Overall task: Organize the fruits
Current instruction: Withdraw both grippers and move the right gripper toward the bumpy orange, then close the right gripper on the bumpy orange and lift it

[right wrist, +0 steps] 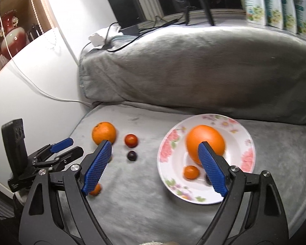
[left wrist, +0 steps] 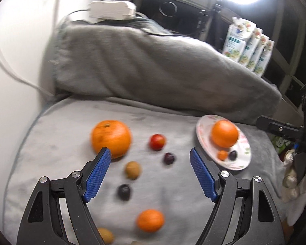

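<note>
— Where's the fruit?
— Loose plum point(left wrist: 169, 158) lies on the blanket point(left wrist: 61, 143) between the left gripper point(left wrist: 150, 153) fingers, wide open, empty.
— The right gripper point(right wrist: 155, 146)?
— Spread wide, empty, above the plate point(right wrist: 244, 140).

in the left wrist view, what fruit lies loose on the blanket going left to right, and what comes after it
big orange → kiwi → red plum → dark plum → flowered plate holding an orange

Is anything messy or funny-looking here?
Nothing is spilled or broken. Fruit lies scattered on the grey blanket, like the big orange and a red fruit, while only three pieces sit on the flowered plate.
</note>
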Available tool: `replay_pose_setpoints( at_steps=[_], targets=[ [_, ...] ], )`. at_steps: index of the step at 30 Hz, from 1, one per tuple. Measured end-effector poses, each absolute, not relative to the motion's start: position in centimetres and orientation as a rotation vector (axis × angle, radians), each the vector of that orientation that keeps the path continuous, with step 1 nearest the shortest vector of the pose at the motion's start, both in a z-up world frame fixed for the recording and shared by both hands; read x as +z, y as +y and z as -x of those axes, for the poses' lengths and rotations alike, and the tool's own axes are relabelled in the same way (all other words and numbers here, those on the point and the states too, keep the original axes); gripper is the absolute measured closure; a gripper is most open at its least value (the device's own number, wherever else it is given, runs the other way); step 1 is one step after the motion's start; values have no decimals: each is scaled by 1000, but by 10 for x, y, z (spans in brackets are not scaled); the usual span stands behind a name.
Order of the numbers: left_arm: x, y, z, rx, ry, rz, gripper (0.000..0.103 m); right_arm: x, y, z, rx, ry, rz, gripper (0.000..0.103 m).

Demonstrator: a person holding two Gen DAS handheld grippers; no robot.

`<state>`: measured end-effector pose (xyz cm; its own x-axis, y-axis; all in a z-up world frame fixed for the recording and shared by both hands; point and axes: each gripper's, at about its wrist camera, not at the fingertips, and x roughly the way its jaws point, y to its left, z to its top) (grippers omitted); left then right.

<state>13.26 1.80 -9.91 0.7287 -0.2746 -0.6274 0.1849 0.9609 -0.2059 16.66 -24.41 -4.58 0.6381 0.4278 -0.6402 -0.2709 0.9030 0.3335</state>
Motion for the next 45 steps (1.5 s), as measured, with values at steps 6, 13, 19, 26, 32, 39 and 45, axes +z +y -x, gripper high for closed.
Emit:
replay_pose_setpoints(
  at_steps=[6, 13, 19, 26, 32, 39, 45],
  targets=[
    [-108, 50, -137, -198, 735, 162, 23, -48, -212, -182, 458, 808, -215, 14],
    [-118, 79, -147, -162, 764, 237, 23, -52, -180, -201, 525, 834, -226, 14],
    [-129, 93, -154, -168, 771, 304, 23, -61, -149, -221, 590, 883, -235, 14],
    [-142, 94, -167, -212, 800, 352, 23, -85, -113, -253, 656, 983, -271, 14],
    [-153, 89, -177, -255, 834, 380, 25, -103, -97, -287, 664, 1033, -307, 14],
    [-160, 87, -189, -284, 858, 413, 25, -124, -79, -310, 685, 1125, -334, 14],
    [-165, 86, -199, -302, 876, 429, 25, -139, -70, -321, 652, 1149, -360, 14]
  ],
)
